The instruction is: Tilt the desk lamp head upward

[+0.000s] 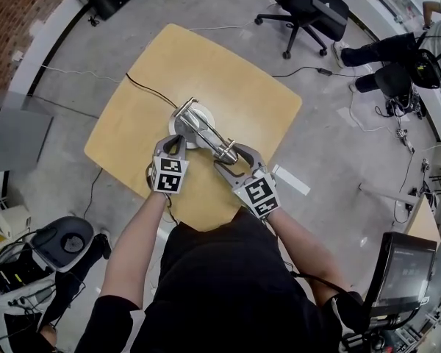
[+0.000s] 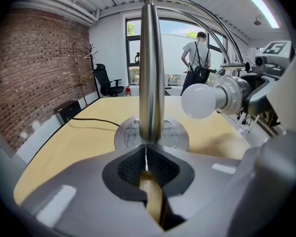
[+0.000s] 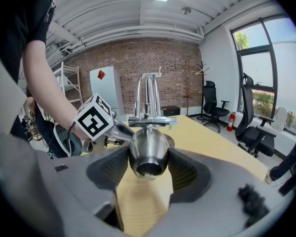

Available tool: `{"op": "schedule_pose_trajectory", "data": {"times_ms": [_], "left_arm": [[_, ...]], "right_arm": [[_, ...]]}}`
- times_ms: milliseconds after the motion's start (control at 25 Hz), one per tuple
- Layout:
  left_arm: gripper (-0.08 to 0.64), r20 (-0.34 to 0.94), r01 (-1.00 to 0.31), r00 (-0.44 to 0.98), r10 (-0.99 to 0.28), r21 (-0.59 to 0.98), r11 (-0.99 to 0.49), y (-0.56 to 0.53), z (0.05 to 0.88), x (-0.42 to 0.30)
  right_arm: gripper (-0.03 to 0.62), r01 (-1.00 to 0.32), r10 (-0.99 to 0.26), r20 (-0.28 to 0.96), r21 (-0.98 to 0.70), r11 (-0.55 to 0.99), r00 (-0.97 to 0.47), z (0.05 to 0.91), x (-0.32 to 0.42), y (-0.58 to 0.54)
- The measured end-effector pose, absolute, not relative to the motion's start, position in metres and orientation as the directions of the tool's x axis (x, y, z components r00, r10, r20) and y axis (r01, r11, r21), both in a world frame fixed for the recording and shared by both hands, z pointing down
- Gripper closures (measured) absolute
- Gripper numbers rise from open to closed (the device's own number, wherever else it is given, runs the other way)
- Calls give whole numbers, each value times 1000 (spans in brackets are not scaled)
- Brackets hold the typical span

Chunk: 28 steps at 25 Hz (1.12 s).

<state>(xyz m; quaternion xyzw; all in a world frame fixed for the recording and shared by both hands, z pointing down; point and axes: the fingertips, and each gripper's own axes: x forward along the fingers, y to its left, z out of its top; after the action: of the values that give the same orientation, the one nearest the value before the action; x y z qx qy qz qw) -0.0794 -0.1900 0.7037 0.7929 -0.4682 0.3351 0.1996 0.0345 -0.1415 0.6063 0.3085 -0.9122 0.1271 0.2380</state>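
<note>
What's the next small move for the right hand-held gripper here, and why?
Probably rotate the right hand-held gripper upward, gently. Its jaws clasp the brushed-steel cone-shaped lamp head on both sides, and the white round bulb looks about level. The left hand-held gripper, jaws together, sits at the round metal lamp base by the chrome post, likely steadying it.

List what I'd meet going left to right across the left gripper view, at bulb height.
Brick wall → black office chair → lamp's steel post → white bulb → lamp head
</note>
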Motion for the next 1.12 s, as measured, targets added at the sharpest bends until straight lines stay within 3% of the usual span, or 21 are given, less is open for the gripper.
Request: {"op": "schedule_pose_trajectory", "data": {"times_ms": [240, 1120], "left_arm": [[540, 714, -893, 360, -601, 76, -444, -191, 702, -80], [540, 706, -892, 381, -597, 112, -437, -194, 700, -82]], "right_arm": [[337, -638, -515, 506, -95, 764, -692, 592, 42, -137], [341, -645, -553, 495, -21, 763, -670, 525, 66, -121]]}}
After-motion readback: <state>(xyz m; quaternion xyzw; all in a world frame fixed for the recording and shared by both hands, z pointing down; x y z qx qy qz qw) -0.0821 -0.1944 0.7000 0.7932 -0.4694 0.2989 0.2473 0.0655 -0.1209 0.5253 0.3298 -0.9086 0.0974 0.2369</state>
